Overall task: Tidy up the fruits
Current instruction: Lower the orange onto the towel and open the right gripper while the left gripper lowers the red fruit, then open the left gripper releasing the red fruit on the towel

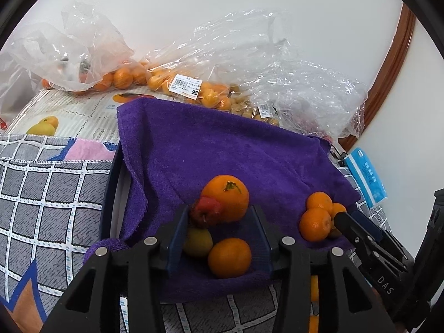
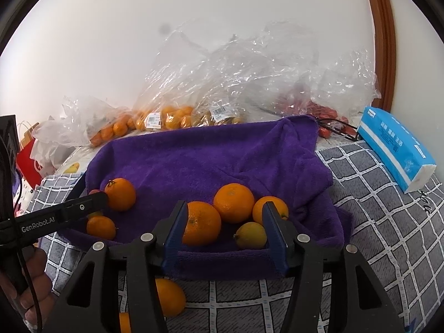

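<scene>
Black arms of the left hand-held gripper (image 1: 219, 222) fill the foreground of its view, its blue pads spread and pinching nothing, though a reddish fruit (image 1: 206, 211) sits against the left pad. Between and just beyond the pads, on the purple towel (image 1: 194, 144), lie a large orange (image 1: 227, 201), a smaller orange (image 1: 229, 257) and a yellow-green fruit (image 1: 197, 242).

On the towel's right part, the right hand-held gripper (image 2: 223, 226) is likewise spread and empty, over a second cluster: three oranges (image 2: 233, 202) and a small lemon (image 2: 251, 235).

So two groups are already gathered on the towel. Much seems left: two oranges (image 2: 169, 297) lie off the towel's near edge on the checked cloth, and the clear bags (image 2: 166, 116) behind the towel are full of fruit.
</scene>
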A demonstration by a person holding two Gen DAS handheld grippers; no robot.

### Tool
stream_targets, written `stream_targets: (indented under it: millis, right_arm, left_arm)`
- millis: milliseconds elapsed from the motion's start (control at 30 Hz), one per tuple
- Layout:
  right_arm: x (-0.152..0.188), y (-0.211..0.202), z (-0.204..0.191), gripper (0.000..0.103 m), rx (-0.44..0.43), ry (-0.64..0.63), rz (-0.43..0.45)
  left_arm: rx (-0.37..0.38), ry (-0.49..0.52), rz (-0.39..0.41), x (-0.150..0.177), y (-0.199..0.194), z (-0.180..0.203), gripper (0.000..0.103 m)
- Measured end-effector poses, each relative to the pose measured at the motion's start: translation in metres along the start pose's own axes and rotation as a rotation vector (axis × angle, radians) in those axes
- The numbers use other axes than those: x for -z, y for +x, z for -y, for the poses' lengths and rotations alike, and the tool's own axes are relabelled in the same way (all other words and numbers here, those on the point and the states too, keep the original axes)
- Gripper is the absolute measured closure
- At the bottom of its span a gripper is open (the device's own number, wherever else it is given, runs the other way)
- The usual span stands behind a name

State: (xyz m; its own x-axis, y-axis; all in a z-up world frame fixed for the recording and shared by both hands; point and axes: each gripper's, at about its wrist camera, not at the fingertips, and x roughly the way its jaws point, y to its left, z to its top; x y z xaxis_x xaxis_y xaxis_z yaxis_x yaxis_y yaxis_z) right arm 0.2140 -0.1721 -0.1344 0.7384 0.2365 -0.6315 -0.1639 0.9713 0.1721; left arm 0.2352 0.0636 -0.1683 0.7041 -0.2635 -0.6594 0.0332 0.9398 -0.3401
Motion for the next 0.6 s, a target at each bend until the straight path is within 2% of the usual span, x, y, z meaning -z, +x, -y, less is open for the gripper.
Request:
stream_targets:
  millis: [300, 600]
  right_arm:
    - [0.000, -0.002, 0.003, 0.046, 0.009, 0.019, 0.012]
    - [-0.001, -0.005, 0.003, 0.046, 0.025, 0.022, 0.030]
  left_arm:
    - [0.026, -0.003, 0.050, -0.001, -0.010, -0.001, 0.048]
    - [0.029, 0.001, 0.084, -0.001, -0.017, 0.003, 0.047]
